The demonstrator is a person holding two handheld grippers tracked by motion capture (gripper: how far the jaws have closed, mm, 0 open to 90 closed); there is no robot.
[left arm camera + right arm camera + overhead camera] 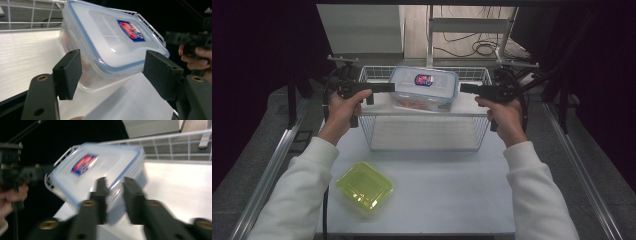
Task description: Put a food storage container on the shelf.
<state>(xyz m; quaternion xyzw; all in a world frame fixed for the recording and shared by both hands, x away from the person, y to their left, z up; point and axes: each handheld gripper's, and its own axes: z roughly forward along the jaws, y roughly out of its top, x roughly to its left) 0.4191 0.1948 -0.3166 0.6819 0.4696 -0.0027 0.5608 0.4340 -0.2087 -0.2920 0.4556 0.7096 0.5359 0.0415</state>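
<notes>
A clear plastic container (424,87) with a blue-rimmed lid and a red and blue label hangs tilted over the white wire basket (472,131), its lid turned toward me. Something orange shows through its lower wall. My left gripper (389,88) is at its left end. In the left gripper view the jaws stand wide apart around the container's (112,42) near corner, the pads (68,72) against its wall. My right gripper (464,89) is at its right end. In the blurred right gripper view the container's (100,167) edge sits in the narrow gap of the gripper (115,180).
A yellow-green lidded box (364,186) lies on the white table (452,190) at the front left. The basket stands at the table's back middle, its floor bare. Metal rails run along both table sides, and cables lie on the floor behind.
</notes>
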